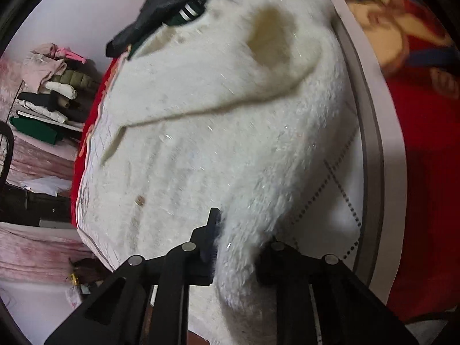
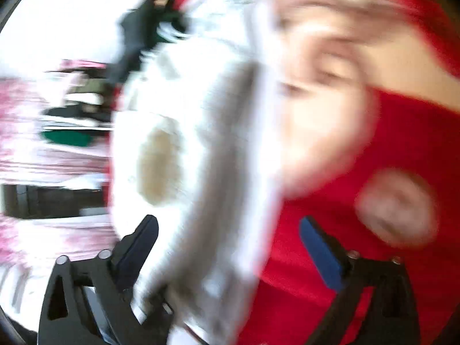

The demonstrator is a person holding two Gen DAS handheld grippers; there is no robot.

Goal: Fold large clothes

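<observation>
While the white sweater [image 1: 218, 132] lies on the folding board [image 1: 371, 132], one sleeve already folded across it, my left gripper [image 1: 238, 244] pinches its fluffy near edge. My right gripper [image 2: 230, 247] is wide apart and empty, so I judge most folds remain.

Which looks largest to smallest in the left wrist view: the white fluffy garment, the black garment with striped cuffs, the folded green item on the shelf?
1. White fluffy garment, nearest the camera.
2. Black garment.
3. Green item, farther off, so true size is unsure.
</observation>
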